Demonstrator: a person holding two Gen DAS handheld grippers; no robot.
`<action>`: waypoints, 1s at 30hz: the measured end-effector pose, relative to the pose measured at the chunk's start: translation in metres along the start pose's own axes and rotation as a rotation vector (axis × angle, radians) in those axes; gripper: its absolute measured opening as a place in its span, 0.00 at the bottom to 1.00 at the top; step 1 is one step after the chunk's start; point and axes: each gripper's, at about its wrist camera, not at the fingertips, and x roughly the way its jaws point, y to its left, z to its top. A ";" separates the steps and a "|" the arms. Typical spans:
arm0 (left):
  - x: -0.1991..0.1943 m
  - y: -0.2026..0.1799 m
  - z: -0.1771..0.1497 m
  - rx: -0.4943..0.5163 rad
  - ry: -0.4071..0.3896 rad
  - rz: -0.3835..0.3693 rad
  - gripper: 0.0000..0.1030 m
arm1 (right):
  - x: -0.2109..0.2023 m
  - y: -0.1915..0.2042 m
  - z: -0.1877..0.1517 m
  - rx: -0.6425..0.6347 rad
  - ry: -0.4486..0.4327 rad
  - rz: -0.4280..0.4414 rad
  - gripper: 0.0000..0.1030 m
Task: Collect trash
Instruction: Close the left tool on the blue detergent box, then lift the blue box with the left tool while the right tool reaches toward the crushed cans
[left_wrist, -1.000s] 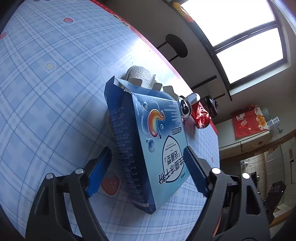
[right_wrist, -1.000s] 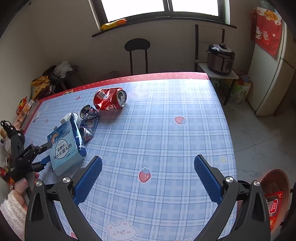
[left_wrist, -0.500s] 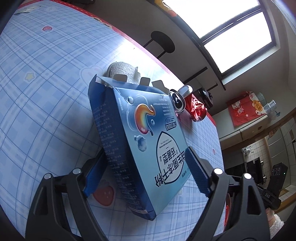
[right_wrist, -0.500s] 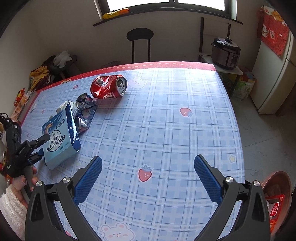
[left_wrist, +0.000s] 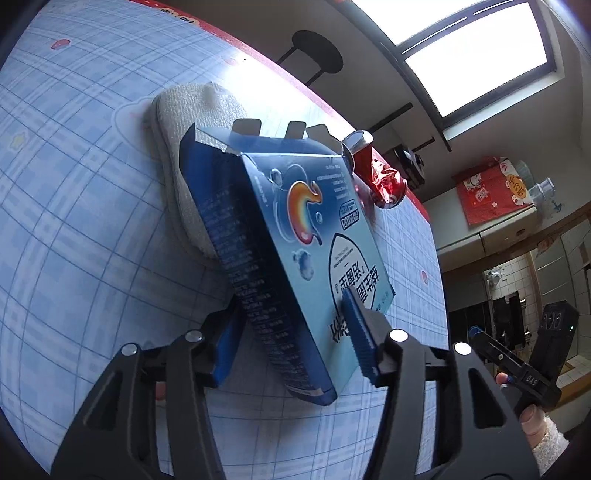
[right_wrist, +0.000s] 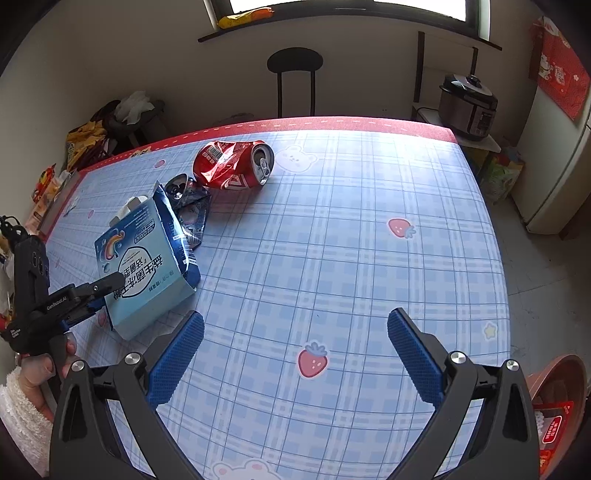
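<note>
My left gripper (left_wrist: 295, 328) is shut on a blue cardboard box (left_wrist: 295, 236), its pads pressing both faces near the box's lower end. The box (right_wrist: 147, 266) and the left gripper (right_wrist: 99, 291) also show at the left of the right wrist view, the box tilted up off the table. A crushed red can (right_wrist: 232, 166) lies beyond it, and it also shows in the left wrist view (left_wrist: 376, 173). A crumpled dark wrapper with a small can (right_wrist: 190, 206) lies between them. My right gripper (right_wrist: 295, 354) is open and empty over the table's near side.
A white textured pad (left_wrist: 192, 147) lies under the box's far end. The blue checked tablecloth (right_wrist: 351, 258) has a red far edge. A brown bin (right_wrist: 557, 398) with trash stands on the floor at the right. A chair (right_wrist: 295, 74) and rice cooker (right_wrist: 469, 103) stand behind the table.
My left gripper has moved forward and shut on the blue box, and the box is now tilted up. My right gripper has stayed open and shifted only slightly.
</note>
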 end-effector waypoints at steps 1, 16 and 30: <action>-0.002 -0.003 -0.001 0.004 -0.010 0.008 0.50 | -0.001 -0.002 0.000 0.003 0.000 0.000 0.95; -0.116 -0.006 -0.014 0.057 -0.148 0.081 0.35 | 0.009 0.014 0.011 -0.077 0.033 0.082 0.95; -0.107 -0.042 -0.026 0.197 -0.029 0.053 0.36 | 0.039 0.070 0.012 -0.183 0.095 0.132 0.95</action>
